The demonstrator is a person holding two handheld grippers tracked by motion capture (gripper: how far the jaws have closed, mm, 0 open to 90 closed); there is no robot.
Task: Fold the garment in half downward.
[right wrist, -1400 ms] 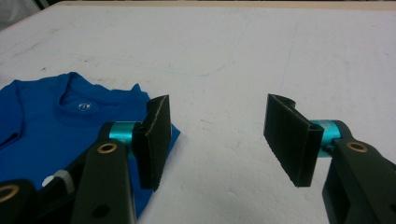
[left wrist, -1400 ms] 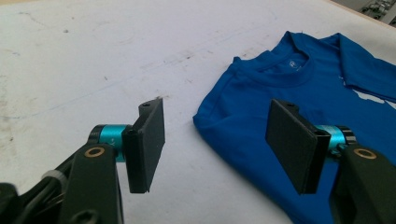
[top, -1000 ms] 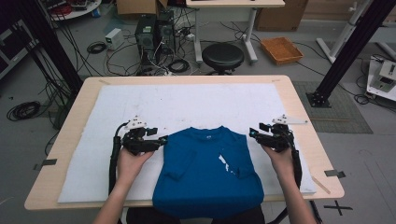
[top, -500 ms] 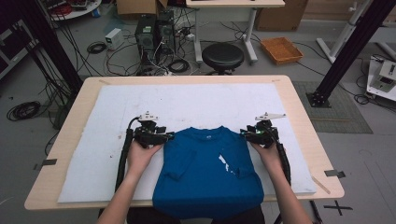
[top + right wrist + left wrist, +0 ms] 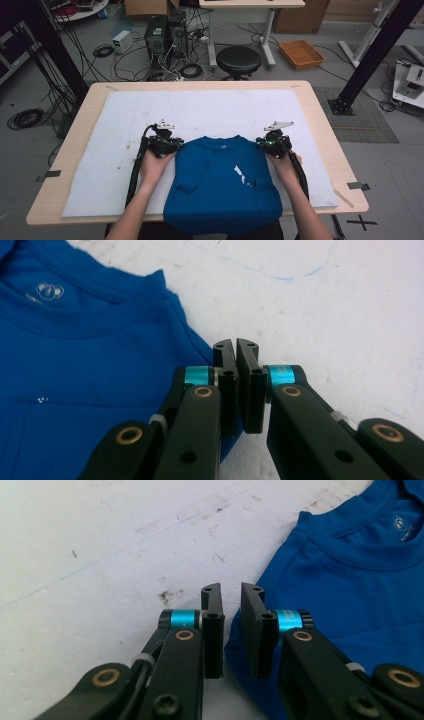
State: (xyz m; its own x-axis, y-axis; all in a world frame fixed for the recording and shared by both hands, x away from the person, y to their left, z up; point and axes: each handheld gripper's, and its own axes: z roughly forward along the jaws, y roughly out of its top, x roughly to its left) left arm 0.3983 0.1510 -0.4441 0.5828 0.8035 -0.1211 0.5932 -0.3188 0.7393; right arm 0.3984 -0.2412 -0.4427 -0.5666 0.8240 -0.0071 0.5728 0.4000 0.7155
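A wooden table [image 5: 320,107] carries a big white mat [image 5: 210,112], scuffed and marked, and on the near half of that mat lies a blue shirt [image 5: 220,185], flat, collar pointing away from the person, its hem hanging over the near edge of the table. Beyond the table stand a black stool [image 5: 238,60], a tangle of cables [image 5: 175,70] and an orange tray [image 5: 301,53] on the floor, all well apart from the work; nothing lies between the grippers and the shirt. Both forearms come in from the near edge, one on each side of the shirt, hands low over the mat. The left gripper [image 5: 231,625] sits at the shirt's left shoulder; its jaws have just been closing and now stand narrow, a slim gap showing, with the edge of the blue cloth between them. The right gripper [image 5: 236,385] sits at the right shoulder, jaws just closed down tight, pinching the shirt's edge at the shoulder seam.
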